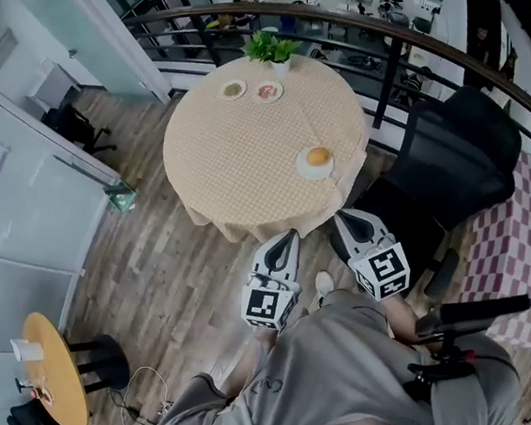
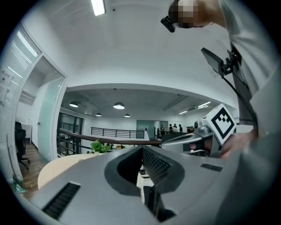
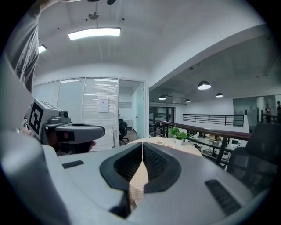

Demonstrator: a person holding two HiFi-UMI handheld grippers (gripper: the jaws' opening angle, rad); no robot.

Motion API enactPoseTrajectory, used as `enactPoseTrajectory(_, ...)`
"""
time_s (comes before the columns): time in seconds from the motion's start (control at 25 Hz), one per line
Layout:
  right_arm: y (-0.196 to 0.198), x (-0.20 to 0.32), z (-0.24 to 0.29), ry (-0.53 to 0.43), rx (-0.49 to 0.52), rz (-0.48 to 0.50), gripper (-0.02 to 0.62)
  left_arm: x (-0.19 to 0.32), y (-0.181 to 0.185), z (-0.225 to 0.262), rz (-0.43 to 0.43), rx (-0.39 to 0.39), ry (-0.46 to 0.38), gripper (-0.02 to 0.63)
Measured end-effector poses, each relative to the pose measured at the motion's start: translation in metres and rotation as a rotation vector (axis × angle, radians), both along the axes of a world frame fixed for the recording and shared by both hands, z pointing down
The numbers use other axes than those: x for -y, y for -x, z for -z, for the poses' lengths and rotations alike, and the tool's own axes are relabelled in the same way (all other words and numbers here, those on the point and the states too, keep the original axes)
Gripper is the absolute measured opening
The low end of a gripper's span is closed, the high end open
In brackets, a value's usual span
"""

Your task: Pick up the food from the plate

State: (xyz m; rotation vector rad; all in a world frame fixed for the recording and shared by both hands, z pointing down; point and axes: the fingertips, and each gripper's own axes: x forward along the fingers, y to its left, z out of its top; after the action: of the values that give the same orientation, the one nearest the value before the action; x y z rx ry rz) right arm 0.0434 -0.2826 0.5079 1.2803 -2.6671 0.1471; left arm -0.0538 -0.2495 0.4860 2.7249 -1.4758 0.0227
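Observation:
A round table with a beige cloth [image 1: 232, 163] stands ahead of me. Near its front right edge sits a white plate [image 1: 302, 169] with an orange-brown piece of food [image 1: 317, 157] on it. Both grippers hover side by side just short of the table's near edge, over the wooden floor. My left gripper [image 1: 291, 235] [image 2: 142, 148] has its jaws meeting at the tips with nothing between them. The right gripper [image 1: 339, 216] [image 3: 142, 144] is likewise shut and empty; the tablecloth shows past its tips. The food is not seen in either gripper view.
Two small dishes [image 1: 233, 90] [image 1: 269, 90] and a potted plant [image 1: 272, 48] stand at the table's far side. A black office chair [image 1: 457, 154] is close on the right, a curved railing [image 1: 398, 33] behind. A small wooden side table [image 1: 53, 385] is at the lower left.

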Motion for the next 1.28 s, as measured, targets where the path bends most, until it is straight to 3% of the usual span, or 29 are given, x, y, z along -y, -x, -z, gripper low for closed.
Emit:
enactPoseTrajectory(0.32, 0.015, 0.066, 0.009, -0.038, 0.023, 0.066, 0.015, 0.068, 0.012, 0.003, 0.058, -0.003, 0.022, 0.011)
enactPoseTrajectory(0.52, 0.026, 0.080, 0.011, -0.038, 0.022, 0.093, 0.015, 0.081, 0.015, -0.006, 0.055, 0.010, 0.052, 0.011)
enactPoseTrajectory(0.68, 0.028, 0.089, 0.017, -0.044, 0.026, 0.069, 0.015, 0.089, 0.019, 0.002, 0.055, -0.022, 0.043, 0.011)
enactPoseTrajectory(0.96, 0.009, 0.100, 0.089, -0.272, 0.127, -0.092, 0.015, 0.103, 0.039, 0.046, 0.061, -0.077, -0.062, 0.011)
enactPoseTrajectory(1.08, 0.012, 0.103, 0.094, -0.304, 0.125, -0.109, 0.015, 0.110, 0.053, 0.052, 0.076, -0.086, -0.092, 0.011)
enactPoseTrajectory(1.28, 0.025, 0.101, 0.096, -0.320, 0.091, -0.072, 0.015, 0.113, 0.068, 0.042, 0.109, -0.113, -0.065, 0.011)
